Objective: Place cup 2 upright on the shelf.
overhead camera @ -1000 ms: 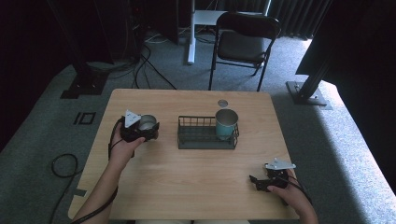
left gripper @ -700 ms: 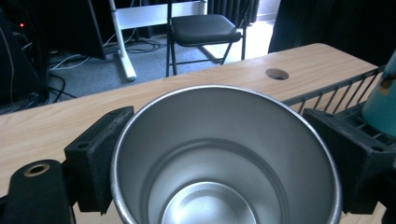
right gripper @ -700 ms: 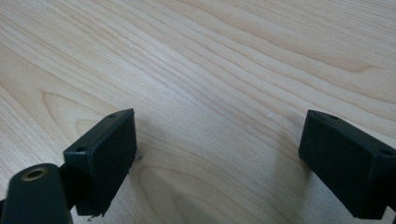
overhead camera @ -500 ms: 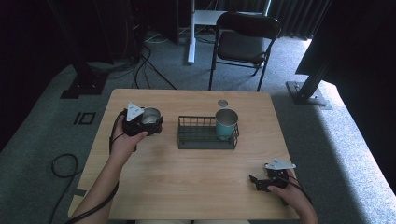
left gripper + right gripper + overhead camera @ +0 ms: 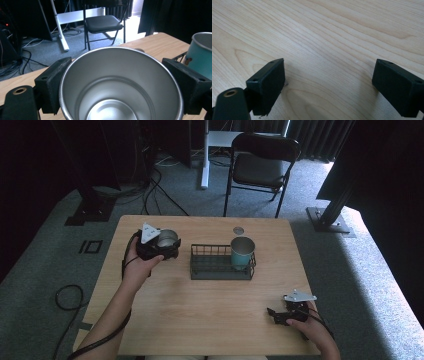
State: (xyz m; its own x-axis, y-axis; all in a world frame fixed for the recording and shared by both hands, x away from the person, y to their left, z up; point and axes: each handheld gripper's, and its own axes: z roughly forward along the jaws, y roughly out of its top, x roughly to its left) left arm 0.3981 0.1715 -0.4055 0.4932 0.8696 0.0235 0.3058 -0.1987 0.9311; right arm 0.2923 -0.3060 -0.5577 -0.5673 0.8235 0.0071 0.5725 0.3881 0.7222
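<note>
While left claw (image 5: 120, 82) grips silver cup (image 5: 120, 87), right claw (image 5: 329, 87) gapes, teal cup (image 5: 242, 252) in basket (image 5: 220, 270)

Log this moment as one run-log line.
left gripper: shut on steel cup, lifted beside wire basket | teal cup: upright in basket | right gripper: open, resting on table

Spread fingers (image 5: 265, 85) over bare wooden table (image 5: 332, 37)

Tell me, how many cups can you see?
2. A silver cup sits between the jaws of the left gripper. A teal cup stands in the wire basket at its right end.
</note>
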